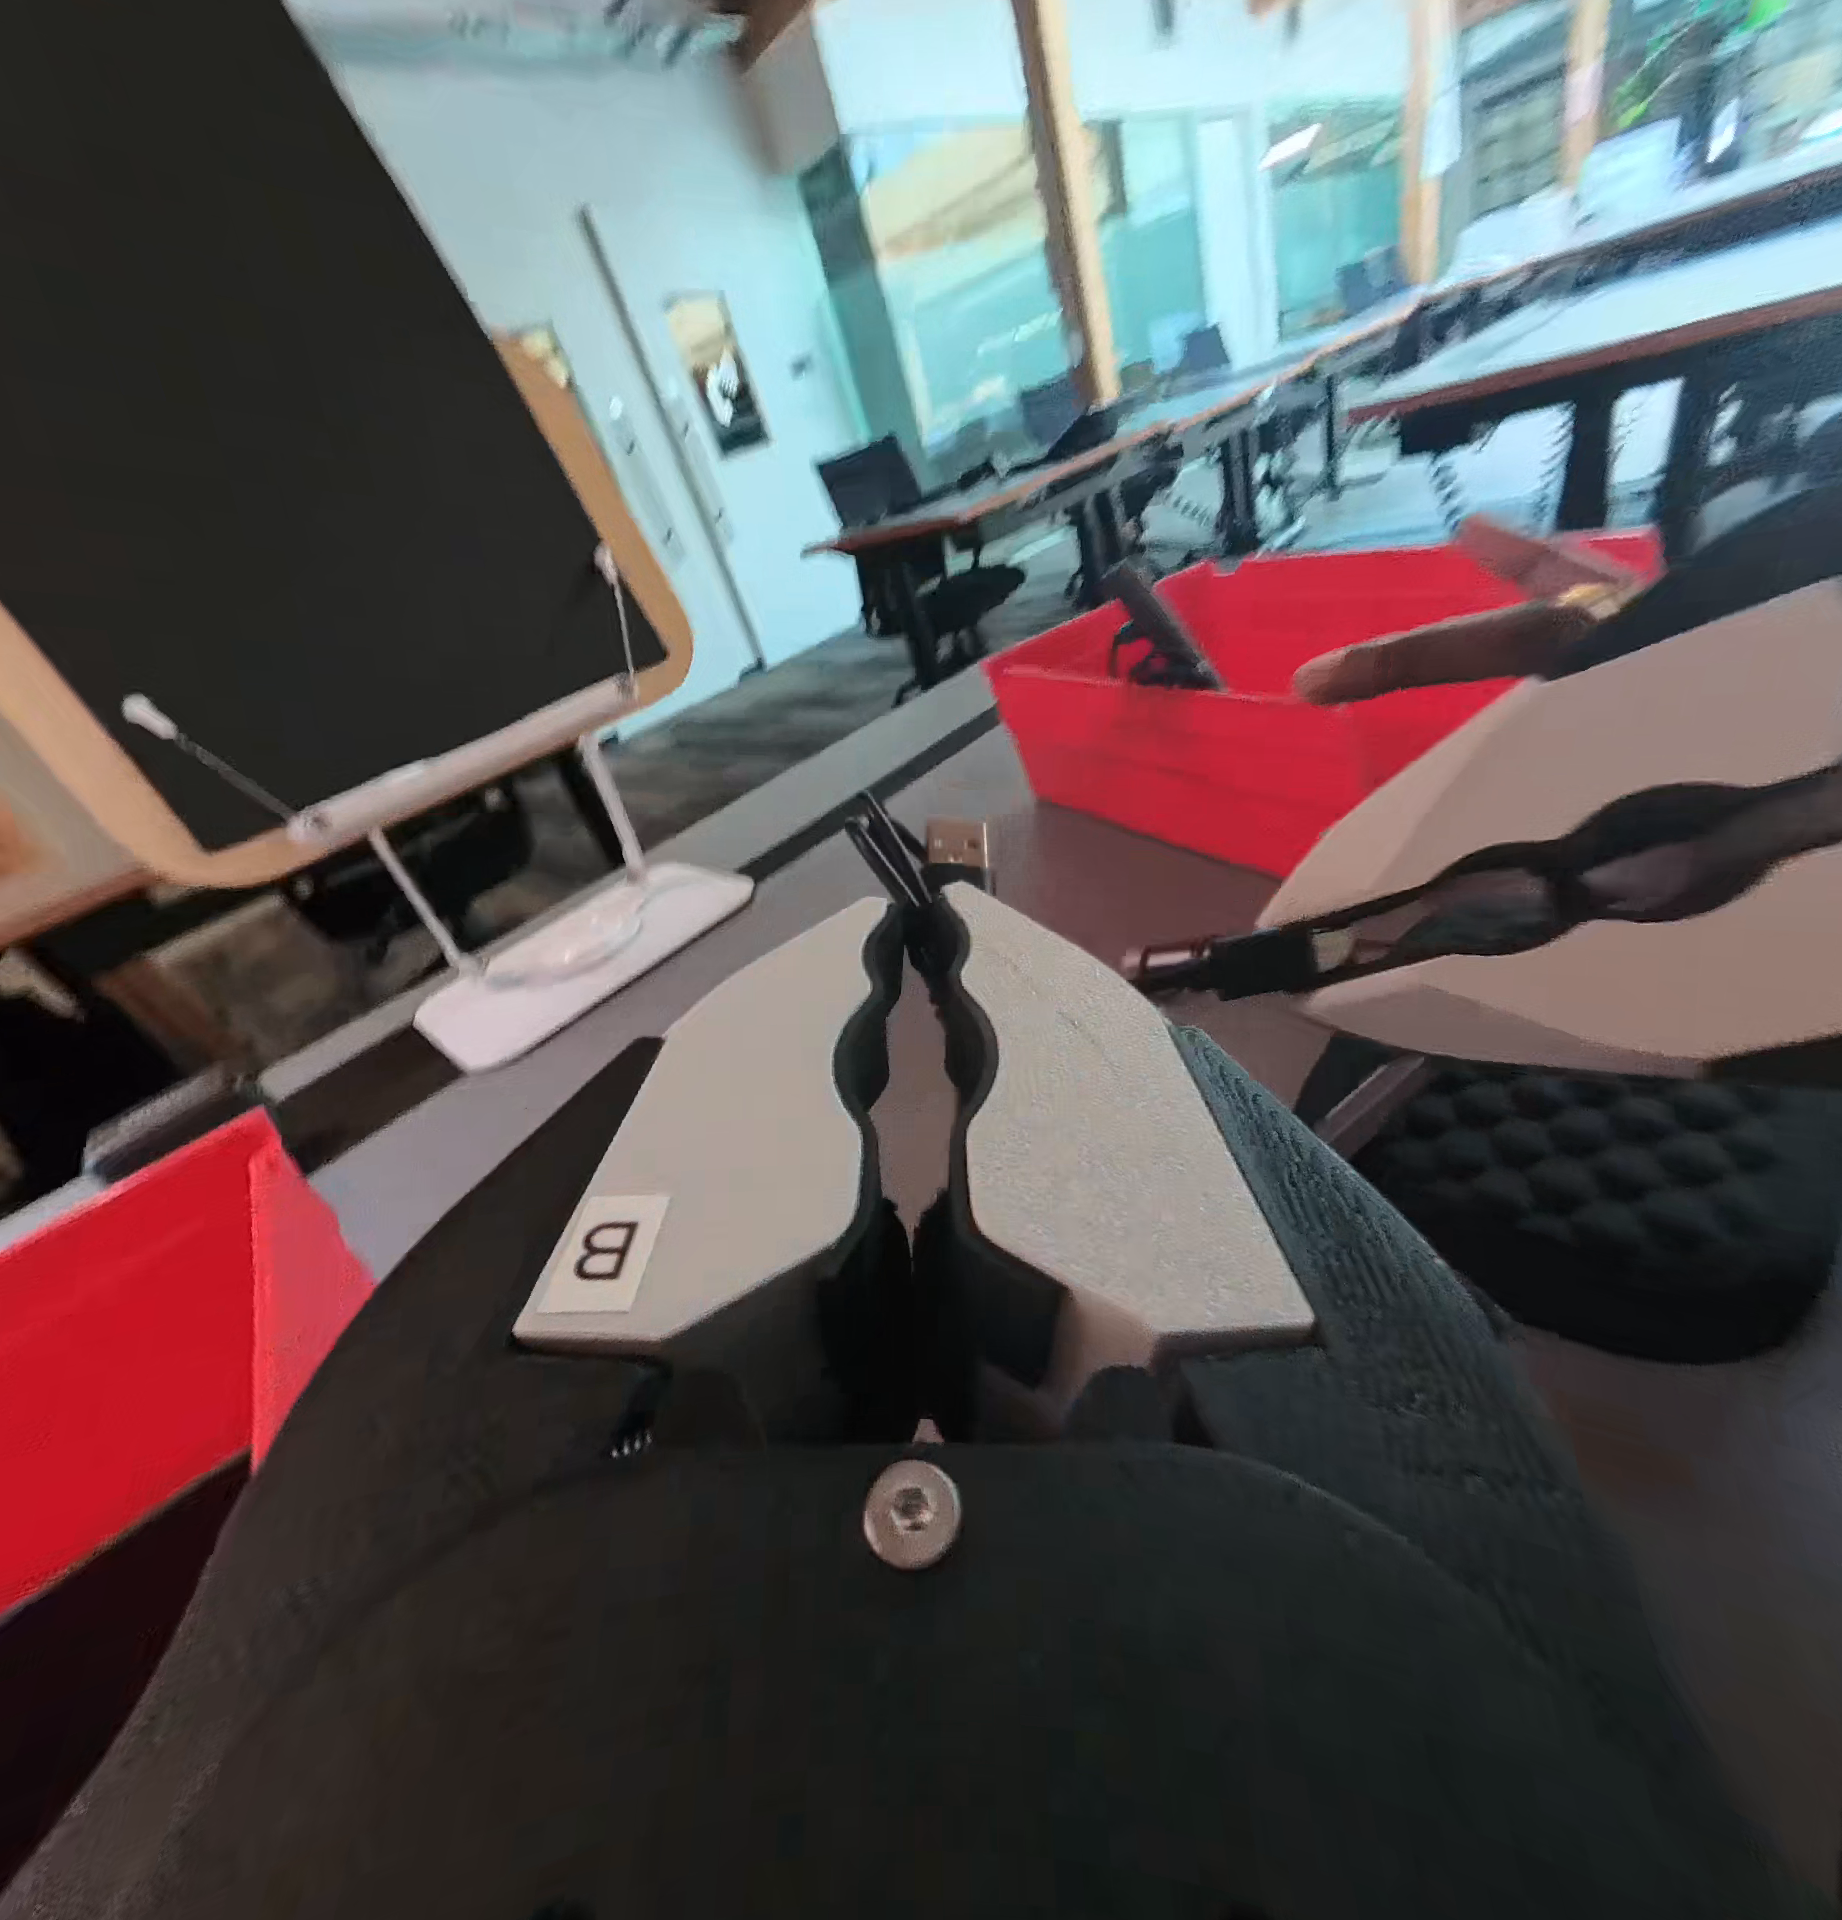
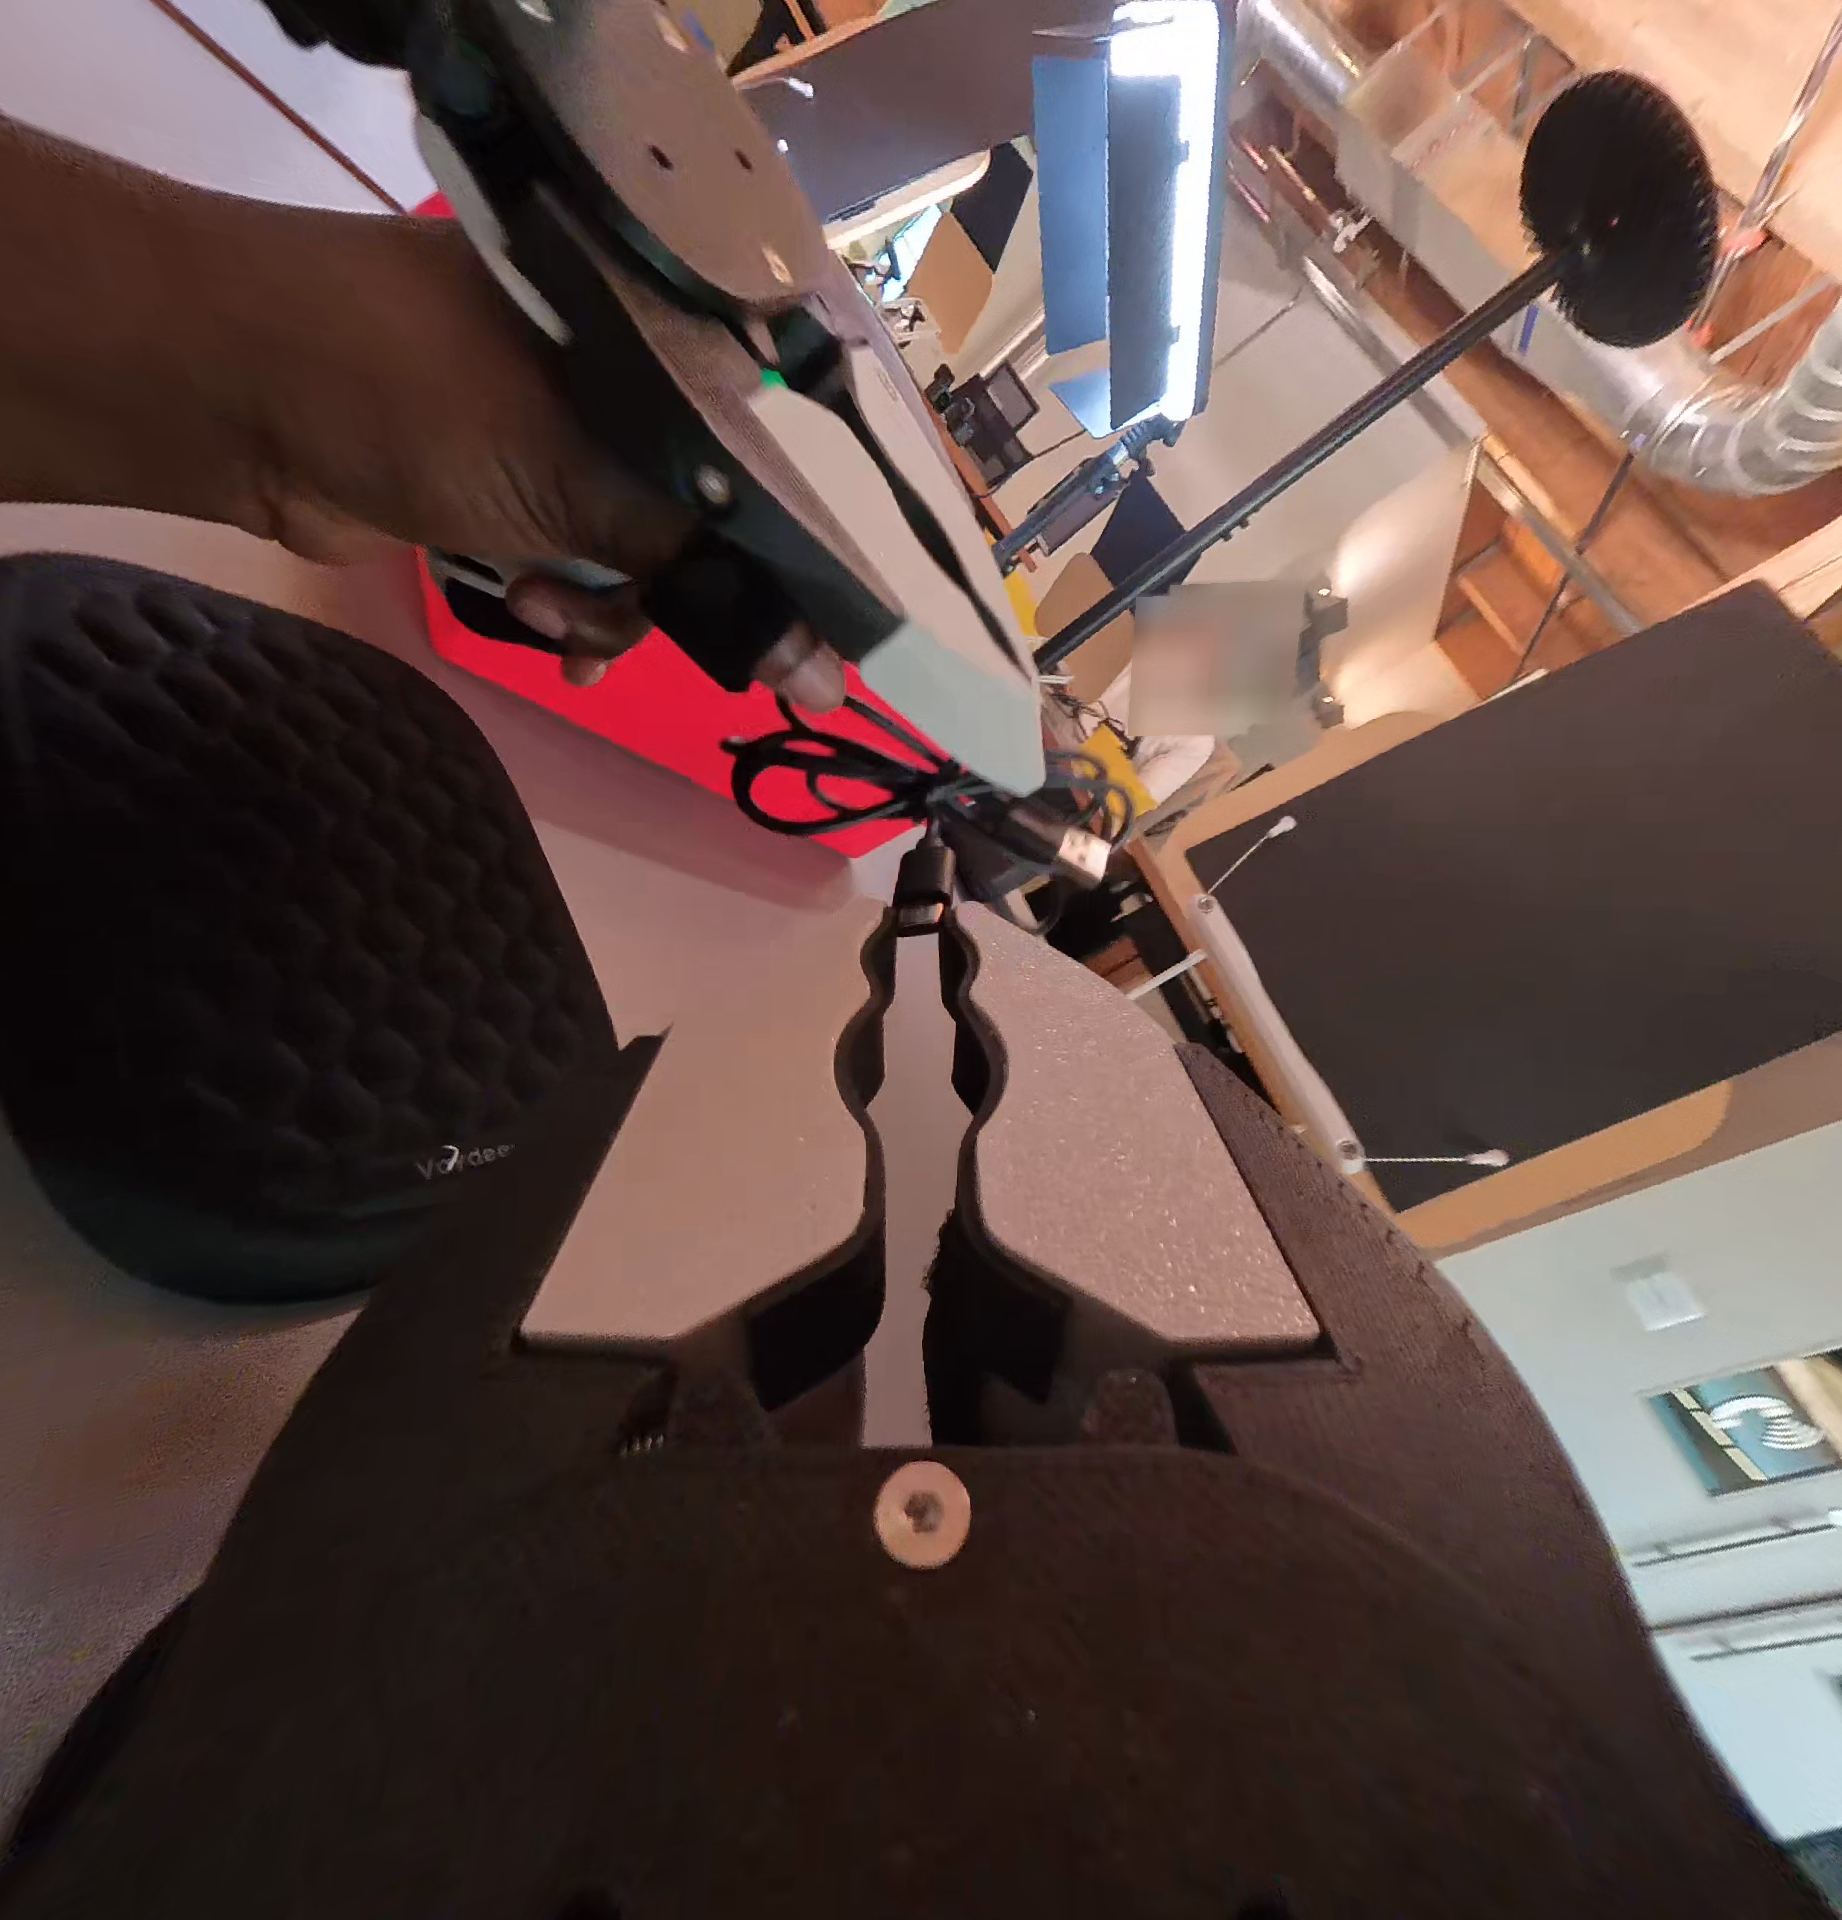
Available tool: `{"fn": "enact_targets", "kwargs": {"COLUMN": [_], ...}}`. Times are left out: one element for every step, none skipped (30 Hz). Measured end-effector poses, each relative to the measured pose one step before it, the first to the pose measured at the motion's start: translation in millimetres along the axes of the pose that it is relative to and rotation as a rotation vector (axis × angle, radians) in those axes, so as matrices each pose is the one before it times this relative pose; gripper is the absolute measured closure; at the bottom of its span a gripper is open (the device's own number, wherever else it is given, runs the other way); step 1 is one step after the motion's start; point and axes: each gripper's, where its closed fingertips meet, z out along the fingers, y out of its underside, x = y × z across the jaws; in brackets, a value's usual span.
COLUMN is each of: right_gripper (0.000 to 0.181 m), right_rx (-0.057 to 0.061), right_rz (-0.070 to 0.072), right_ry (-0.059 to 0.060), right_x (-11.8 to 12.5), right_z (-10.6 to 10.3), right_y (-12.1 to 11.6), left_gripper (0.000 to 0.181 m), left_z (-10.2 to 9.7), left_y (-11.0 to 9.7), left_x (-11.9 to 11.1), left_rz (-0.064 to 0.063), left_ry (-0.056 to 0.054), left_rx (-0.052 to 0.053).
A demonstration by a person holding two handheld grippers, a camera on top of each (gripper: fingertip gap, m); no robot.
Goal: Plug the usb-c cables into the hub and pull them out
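Note:
My left gripper (image 1: 917, 914) is shut on a bundle of thin black cable (image 1: 886, 852), held above the dark table. A silver USB-A plug (image 1: 958, 852) sticks out just past its tips. My right gripper (image 2: 919, 920) is shut on a small black cable plug (image 2: 917, 883) with a metal tip. In the left wrist view the right gripper (image 1: 1270, 945) comes in from the right with that plug (image 1: 1187, 951) pointing left. In the right wrist view the left gripper (image 2: 1010, 769), held by a hand (image 2: 377, 416), carries the looped cable (image 2: 844, 779). I cannot make out a hub.
A black padded cushion (image 1: 1582, 1195) lies on the table (image 1: 1104, 862) under the right gripper. A red bin (image 1: 1208, 748) stands behind, with another red bin (image 1: 117, 1299) at the left. A black board on a white stand (image 1: 584, 956) stands at the left.

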Motion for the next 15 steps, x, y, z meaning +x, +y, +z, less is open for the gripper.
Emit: {"fn": "enact_targets", "kwargs": {"right_gripper": [0.174,0.175,0.175,0.181,0.181,0.181,0.181,0.181,0.181,0.181,0.181,0.181,0.181,0.178,0.172], "right_rx": [-0.003,-0.0002,0.0074,0.03,0.069,0.0559,0.0201,-0.0319,-0.0583,-0.0378,-0.0074,0.013,0.0295,0.0466,0.056], "right_rz": [-0.0314,-0.03,-0.0194,-0.0005,0.0266,0.0547,0.0556,0.0377,0.0177,0.0086,0.022,0.0495,0.0761,0.0907,0.0945], "right_ry": [0.0116,0.0129,0.0125,0.0302,0.0349,0.013,-0.0231,-0.0362,-0.0145,0.0074,0.0116,0.0017,-0.0079,-0.0183,-0.0259], "right_x": [-1.37,-1.03,-0.22,3.52,6.84,6.49,2.11,-0.55,1.27,3.29,3.69,2.71,1.59,0.03,-1.56], "right_z": [0.64,0.37,-0.44,-1.9,-3.91,-3.42,-1.0,1.16,2.04,1.9,1.44,0.8,0.11,-0.39,-0.12], "right_y": [0.24,-0.53,-1.92,-4.98,-10.56,-9.12,-2.84,7.36,13.73,12.3,7.56,3.04,-1.26,-5.29,-7.35], "left_gripper": [0.178,0.178,0.178,0.179,0.181,0.18,0.18,0.181,0.181,0.181,0.181,0.181,0.181,0.181,0.181], "left_z": [3.41,3.46,2.91,2.91,3.16,3.97,1.37,-4.49,-5.12,-3.8,-4.01,-4.54,-4.11,-3.46,-3.17], "left_y": [7.35,5.98,5.14,6.39,15.14,16.7,1.95,-13.17,-14.94,-12.06,-9.98,-8.4,-6.35,-5.37,-6.59], "left_x": [-0.43,0.36,-0.38,-1.12,-8.35,-6.41,4.34,10.68,10.33,3.06,-4.71,-5.92,-4.68,-2.53,0.01], "left_rz": [-0.0058,-0.0025,0.0022,0.0128,0.0341,0.0663,0.0202,-0.0721,-0.1181,-0.0846,-0.0341,-0.0063,-0.0209,-0.0266,-0.0104], "left_ry": [-0.0166,-0.0139,-0.0201,-0.0208,-0.062,-0.0394,0.0343,0.0909,0.1084,0.0605,-0.0012,-0.0166,-0.0133,-0.0027,0.01], "left_rx": [-0.0487,-0.04,-0.0348,-0.0473,-0.1064,-0.1055,0.0109,0.1127,0.1027,0.0764,0.0675,0.0622,0.0488,0.0451,0.0559]}}
